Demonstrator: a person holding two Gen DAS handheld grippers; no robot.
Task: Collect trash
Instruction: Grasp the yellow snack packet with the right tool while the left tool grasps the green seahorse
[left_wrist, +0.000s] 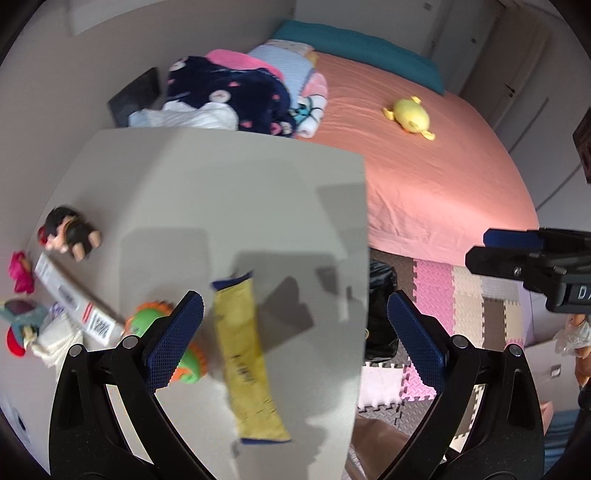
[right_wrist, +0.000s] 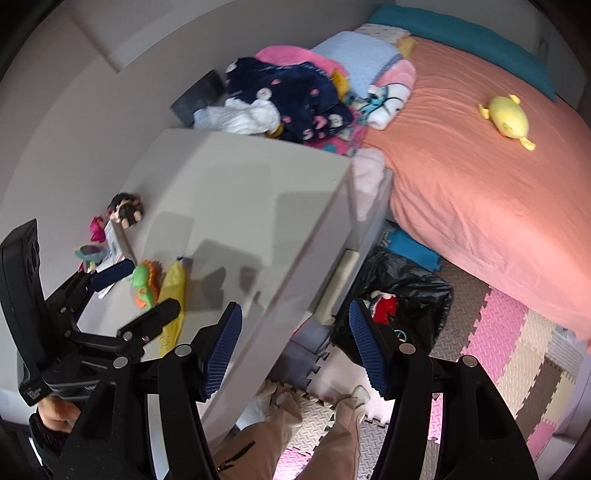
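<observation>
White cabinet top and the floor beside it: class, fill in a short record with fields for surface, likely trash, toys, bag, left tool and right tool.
surface: white cabinet top, beside a bed with a pink sheet
likely trash: yellow wrapper lying flat on the top
toys: green and orange toy next to the wrapper; dark-haired doll further back
bag: black trash bag on the floor, red item inside
left tool: open, above the wrapper, holding nothing
right tool: open, empty
</observation>
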